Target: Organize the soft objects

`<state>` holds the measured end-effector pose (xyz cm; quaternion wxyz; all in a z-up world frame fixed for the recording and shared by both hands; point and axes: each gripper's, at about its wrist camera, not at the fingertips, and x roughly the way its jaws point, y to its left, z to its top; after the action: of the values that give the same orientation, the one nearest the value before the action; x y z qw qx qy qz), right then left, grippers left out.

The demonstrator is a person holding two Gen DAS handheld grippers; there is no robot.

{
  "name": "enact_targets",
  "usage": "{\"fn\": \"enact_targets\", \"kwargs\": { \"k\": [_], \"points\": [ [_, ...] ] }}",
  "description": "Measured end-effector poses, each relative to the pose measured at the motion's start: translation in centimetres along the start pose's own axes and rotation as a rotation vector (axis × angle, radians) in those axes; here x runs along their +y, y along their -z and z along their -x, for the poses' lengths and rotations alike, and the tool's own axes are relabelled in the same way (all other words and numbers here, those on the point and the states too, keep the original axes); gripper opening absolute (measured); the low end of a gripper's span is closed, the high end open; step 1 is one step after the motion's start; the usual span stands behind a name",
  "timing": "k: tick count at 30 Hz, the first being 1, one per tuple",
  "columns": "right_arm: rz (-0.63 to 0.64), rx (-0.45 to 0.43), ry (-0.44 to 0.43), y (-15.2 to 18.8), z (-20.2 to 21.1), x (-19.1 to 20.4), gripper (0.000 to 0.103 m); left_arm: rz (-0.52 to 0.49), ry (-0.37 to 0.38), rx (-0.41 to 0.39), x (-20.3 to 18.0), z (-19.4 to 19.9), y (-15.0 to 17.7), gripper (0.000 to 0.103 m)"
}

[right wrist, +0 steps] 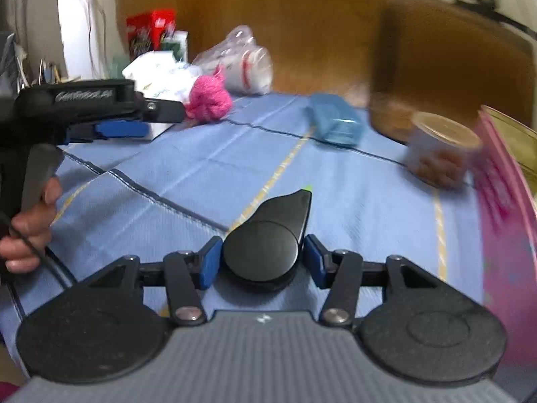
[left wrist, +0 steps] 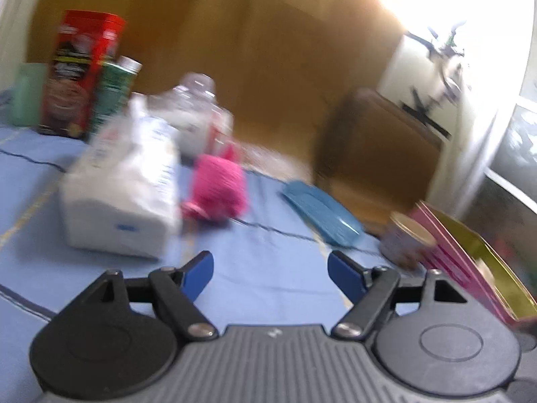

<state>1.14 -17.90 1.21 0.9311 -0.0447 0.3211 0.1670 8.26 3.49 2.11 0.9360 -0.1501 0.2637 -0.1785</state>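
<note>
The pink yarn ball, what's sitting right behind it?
Behind the pink yarn ball stands a clear plastic bag of white stuff with red print. A white tissue pack sits beside it. The bag's lower part is hidden by the ball.

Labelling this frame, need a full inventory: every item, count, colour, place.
tablecloth: 1, light blue with dark and yellow lines, covers the table
tissue pack: 1, white, left side
pink knitted ball: 1, pink, right of the tissue pack
blue pouch: 1, blue, right of centre
red box: 1, red, far left
green can: 1, green, beside the red box
clear bag of cups: 1, clear and white, far edge
small tub: 1, pale, right
pink box: 1, pink, right edge
black teardrop object: 1, black, between the right tool's pads
left tool: open, holds nothing
right tool: shut on the black object
hand: 1, holds the left tool's handle
</note>
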Motion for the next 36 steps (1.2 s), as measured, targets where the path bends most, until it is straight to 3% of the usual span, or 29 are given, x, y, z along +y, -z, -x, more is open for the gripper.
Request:
{"fn": "enact_targets", "kwargs": {
  "k": [7,12,16,19,21,24,27,32,36],
  "points": [
    [0.009,-0.055,-0.007,1.0,0.1,0.1,0.056,-0.113,0.086,0.230,-6.6,-1.5,0.5,0.076],
    [0.017,-0.074,-0.019,2.2,1.7,-0.3,0.059,-0.179,0.111,0.412,-9.1,-3.4,2.2,0.058],
    [0.019,-0.077,-0.035,2.5,2.0,-0.3,0.059,-0.257,0.111,0.452,-10.2,-4.1,2.6,0.057],
    [0.012,-0.084,-0.037,2.5,2.1,-0.4,0.052,-0.304,0.129,0.487,-11.2,-4.5,2.4,0.056],
    [0.000,-0.099,-0.049,2.5,2.2,-0.4,0.052,-0.348,0.151,0.493,-12.2,-4.4,2.2,0.049],
    [-0.003,-0.164,-0.011,2.0,3.1,-0.2,0.052,-0.466,0.142,0.423,-14.5,-3.0,1.5,0.050],
    [0.002,-0.232,0.033,1.0,4.5,-0.9,0.052,-0.524,0.162,0.383,-16.8,-2.5,0.0,0.049],
    [-0.012,-0.308,0.157,-0.2,7.4,-3.7,0.052,-0.562,0.244,0.331,-22.0,-3.4,-2.0,0.049],
    [-0.056,-0.327,0.271,0.0,9.6,-7.2,0.052,-0.554,0.319,0.317,-26.5,-5.1,-1.6,0.048]
  ]
}}
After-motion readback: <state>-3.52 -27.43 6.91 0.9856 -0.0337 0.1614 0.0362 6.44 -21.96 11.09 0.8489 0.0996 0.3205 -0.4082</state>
